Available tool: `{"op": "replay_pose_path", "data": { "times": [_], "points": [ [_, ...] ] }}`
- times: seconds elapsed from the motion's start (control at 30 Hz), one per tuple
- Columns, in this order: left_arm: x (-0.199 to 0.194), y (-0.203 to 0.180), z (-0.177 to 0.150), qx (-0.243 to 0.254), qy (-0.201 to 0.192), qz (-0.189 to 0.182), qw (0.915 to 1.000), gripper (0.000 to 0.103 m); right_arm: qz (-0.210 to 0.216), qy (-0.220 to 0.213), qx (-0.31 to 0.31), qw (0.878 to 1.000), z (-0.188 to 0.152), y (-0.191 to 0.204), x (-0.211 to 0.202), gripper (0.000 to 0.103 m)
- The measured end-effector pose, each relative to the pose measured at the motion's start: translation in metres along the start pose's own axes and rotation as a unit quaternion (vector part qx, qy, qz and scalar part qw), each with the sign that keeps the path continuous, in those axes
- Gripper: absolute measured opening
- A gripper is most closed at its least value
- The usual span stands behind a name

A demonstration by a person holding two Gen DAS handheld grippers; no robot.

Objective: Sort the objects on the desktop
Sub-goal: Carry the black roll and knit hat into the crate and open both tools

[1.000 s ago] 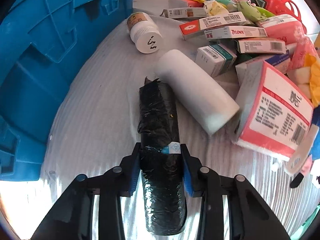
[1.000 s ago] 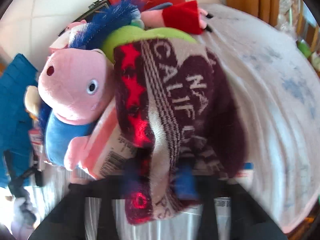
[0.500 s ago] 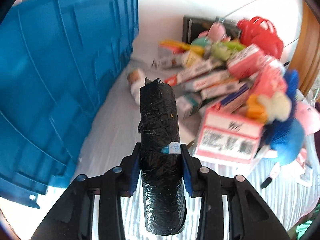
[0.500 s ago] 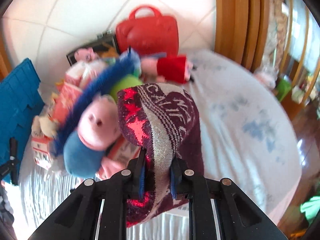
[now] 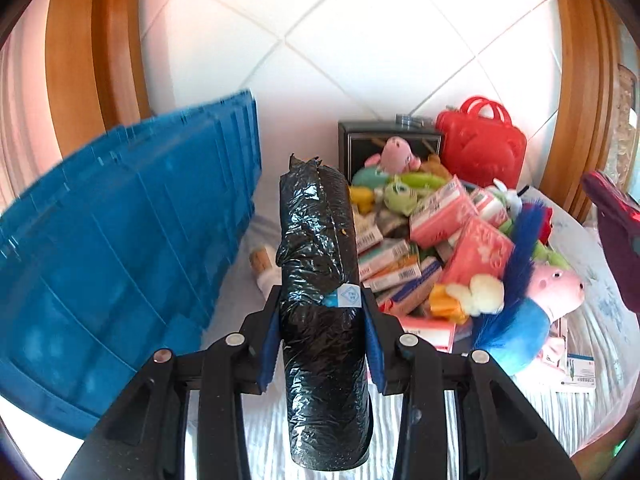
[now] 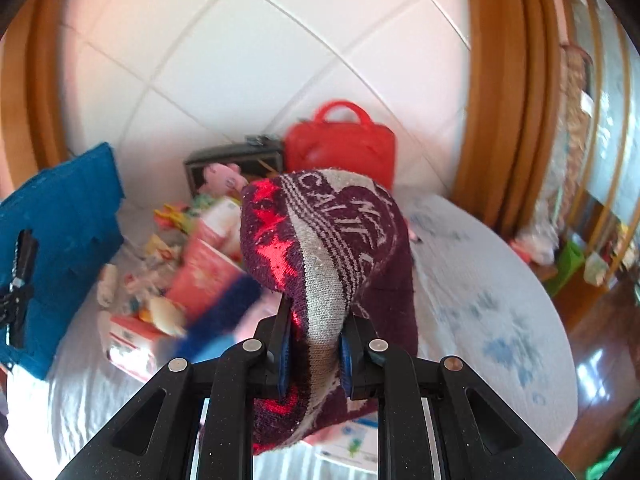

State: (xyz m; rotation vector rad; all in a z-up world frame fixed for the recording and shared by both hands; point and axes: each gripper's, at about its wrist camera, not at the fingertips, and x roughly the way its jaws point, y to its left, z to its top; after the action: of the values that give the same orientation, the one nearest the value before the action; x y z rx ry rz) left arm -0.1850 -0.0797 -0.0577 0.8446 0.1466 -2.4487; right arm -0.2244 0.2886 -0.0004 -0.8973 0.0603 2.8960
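Gripping a black plastic-wrapped roll (image 5: 322,292) lengthwise between closed jaws, the left gripper (image 5: 322,340) is sitting nearer the blue ribbed plastic crate (image 5: 120,248) at frame left, while the right gripper (image 6: 314,344) is pinching a maroon knitted sock (image 6: 320,248).

Bright daylight, glare on the white tiled wall (image 5: 360,40), fisheye bending of door frames at 3 and 9 o'clock, motion blur over the toy pile (image 6: 192,272), dark vignetted corners.

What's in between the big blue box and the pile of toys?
In the left wrist view, bare white cloth and a small white bottle lying on its side separate the blue crate from the pile.
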Motion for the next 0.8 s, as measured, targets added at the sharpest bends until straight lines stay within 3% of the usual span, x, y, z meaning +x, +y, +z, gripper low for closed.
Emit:
{"op": "replay_pose_path", "data": {
  "times": [0.27,0.5,0.67,0.8],
  "points": [
    [-0.044,0.033,0.031,0.007,-0.066,0.017,0.9977,0.036,0.071,-0.066,-0.053,0.994,0.044,0.097,-0.020,0.018],
    [-0.082,0.096,0.063,-0.004,-0.129,0.051,0.9904,0.036,0.146,-0.124,-0.107,0.976,0.086,0.213,-0.037,0.018],
    [-0.088,0.158,0.081,-0.020,-0.138,0.088,0.9864,0.036,0.196,-0.160,-0.160,0.954,0.116,0.314,-0.050,0.018],
    [-0.074,0.217,0.091,-0.037,-0.113,0.115,0.9862,0.036,0.229,-0.168,-0.182,0.942,0.134,0.386,-0.049,0.018]
  ]
}}
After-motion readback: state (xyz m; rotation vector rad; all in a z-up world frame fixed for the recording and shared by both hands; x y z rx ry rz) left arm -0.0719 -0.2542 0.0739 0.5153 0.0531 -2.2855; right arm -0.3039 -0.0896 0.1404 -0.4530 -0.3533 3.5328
